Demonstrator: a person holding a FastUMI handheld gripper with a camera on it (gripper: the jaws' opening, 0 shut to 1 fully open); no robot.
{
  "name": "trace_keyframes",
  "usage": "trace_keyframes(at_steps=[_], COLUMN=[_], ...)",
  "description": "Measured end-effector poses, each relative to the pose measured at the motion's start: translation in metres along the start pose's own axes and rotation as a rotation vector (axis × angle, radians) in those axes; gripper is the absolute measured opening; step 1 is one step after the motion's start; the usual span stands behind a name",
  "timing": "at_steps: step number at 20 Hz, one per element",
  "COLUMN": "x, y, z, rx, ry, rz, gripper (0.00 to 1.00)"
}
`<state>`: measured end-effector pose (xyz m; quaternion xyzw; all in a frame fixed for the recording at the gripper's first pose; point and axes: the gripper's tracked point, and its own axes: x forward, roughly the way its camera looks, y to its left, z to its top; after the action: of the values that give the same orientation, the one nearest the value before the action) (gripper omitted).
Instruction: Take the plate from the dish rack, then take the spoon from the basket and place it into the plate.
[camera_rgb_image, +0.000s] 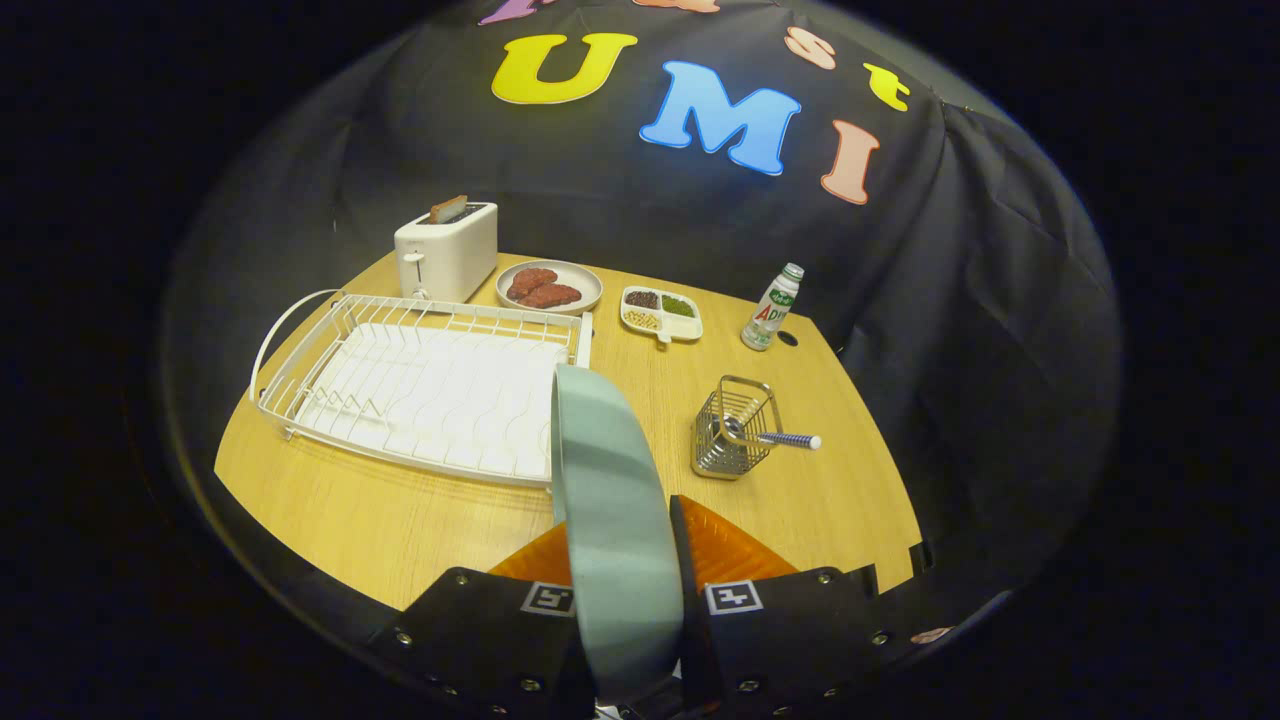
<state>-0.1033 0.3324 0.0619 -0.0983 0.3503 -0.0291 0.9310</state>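
A pale grey-green plate (610, 520) stands on edge between my two fingers, held above the wooden table (400, 510); my gripper (622, 545) is shut on it. The white wire dish rack (420, 385) lies beyond the fingers to the left, with nothing standing in it. Ahead and to the right stands a small metal wire basket (733, 430), and a spoon (775, 438) leans out of it, its striped handle pointing right.
At the back of the table are a white toaster (446, 252) with a slice in it, a plate of red meat (549, 286), a divided dish of seeds (661, 313) and a small bottle (771, 308). Black cloth walls close in behind and on the right.
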Motion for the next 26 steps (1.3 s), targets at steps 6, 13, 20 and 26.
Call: trace_keyframes(at_steps=[6,13,20,26], x=[0.024,0.049,0.066,0.079], y=[0.013,0.043,0.057,0.035], z=[-0.049,-0.073,-0.092,-0.104], rx=[0.181,0.481,0.585,0.565], ry=[0.079,0.145,0.194,0.191], rz=[0.168,0.420,0.494,0.400], gripper=[0.31,0.31,0.37,0.65])
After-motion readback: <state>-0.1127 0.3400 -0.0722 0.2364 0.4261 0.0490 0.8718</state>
